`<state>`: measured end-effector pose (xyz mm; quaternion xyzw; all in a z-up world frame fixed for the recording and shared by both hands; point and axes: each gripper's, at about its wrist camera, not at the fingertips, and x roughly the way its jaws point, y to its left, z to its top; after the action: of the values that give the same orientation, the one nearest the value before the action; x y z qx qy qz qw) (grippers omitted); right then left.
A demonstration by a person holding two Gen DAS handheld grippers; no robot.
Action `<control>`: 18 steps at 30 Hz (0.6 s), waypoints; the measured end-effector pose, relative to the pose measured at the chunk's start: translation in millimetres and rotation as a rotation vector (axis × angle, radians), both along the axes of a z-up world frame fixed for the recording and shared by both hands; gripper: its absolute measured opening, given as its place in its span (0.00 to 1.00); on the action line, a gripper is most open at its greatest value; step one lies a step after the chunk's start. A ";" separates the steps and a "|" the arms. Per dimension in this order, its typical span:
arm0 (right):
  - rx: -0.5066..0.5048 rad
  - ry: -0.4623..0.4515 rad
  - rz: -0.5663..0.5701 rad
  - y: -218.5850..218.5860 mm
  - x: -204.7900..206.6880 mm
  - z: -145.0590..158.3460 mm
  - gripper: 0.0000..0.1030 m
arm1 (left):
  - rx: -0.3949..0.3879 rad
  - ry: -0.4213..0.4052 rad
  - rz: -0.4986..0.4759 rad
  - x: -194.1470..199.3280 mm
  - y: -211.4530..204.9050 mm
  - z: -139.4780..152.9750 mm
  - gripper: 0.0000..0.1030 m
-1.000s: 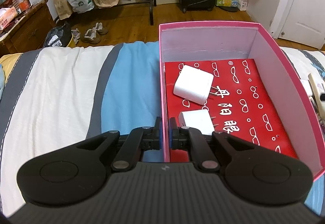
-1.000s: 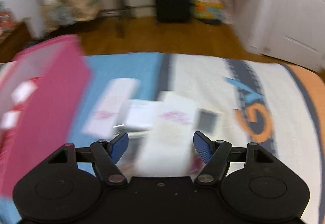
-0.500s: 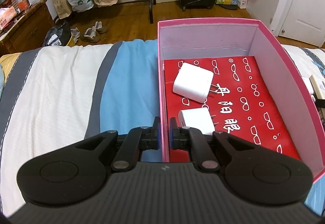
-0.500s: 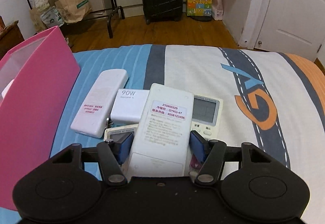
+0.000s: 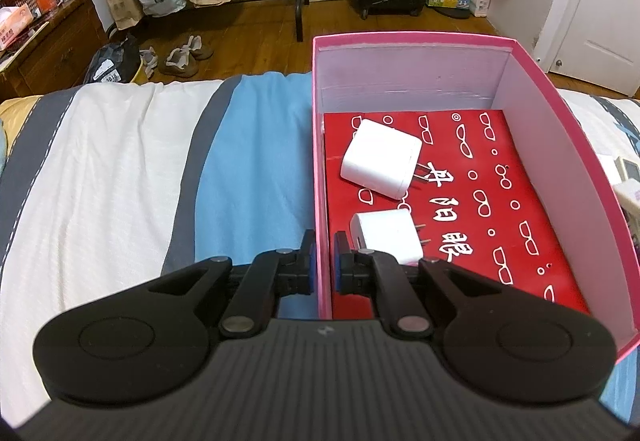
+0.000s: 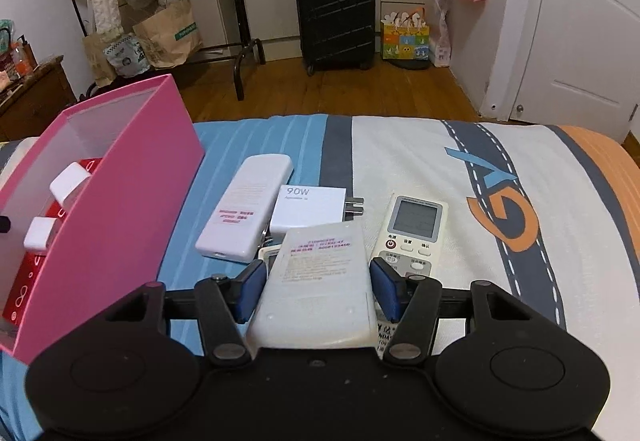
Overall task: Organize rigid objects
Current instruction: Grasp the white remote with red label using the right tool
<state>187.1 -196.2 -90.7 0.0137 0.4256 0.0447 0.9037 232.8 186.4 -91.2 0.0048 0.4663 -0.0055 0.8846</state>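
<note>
My left gripper (image 5: 324, 261) is shut on the left wall of the pink box (image 5: 322, 161), one pad outside and one inside. Two white plug chargers (image 5: 380, 165) (image 5: 386, 241) lie on the box's red floor. In the right wrist view my right gripper (image 6: 318, 277) is closing its jaws on a white remote (image 6: 316, 281) lying face down, and the blue pads touch its two long sides. Beyond it on the bed lie a screen remote (image 6: 414, 233), a 90W charger (image 6: 308, 207) and a long white remote (image 6: 244, 209).
The pink box (image 6: 120, 201) stands left of the pile, its wall close to my right gripper. Another device (image 6: 268, 253) peeks out under the held remote. The striped bedspread (image 6: 440, 161) stretches right. A suitcase (image 6: 336, 17) and bags stand on the floor beyond the bed.
My right gripper swung over the pile and narrowed round the face-down white remote, which now sits raised between the pads. The left gripper kept its hold on the box wall.
</note>
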 end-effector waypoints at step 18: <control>0.014 0.180 0.023 3.1 -1.7 -24.6 0.69 | -0.031 -0.003 0.031 0.3 4.4 0.1 0.06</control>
<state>185.4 -193.2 -115.4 0.0191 0.5047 0.0565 0.8612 233.1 190.8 -91.1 -0.0160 0.4650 0.0010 0.8851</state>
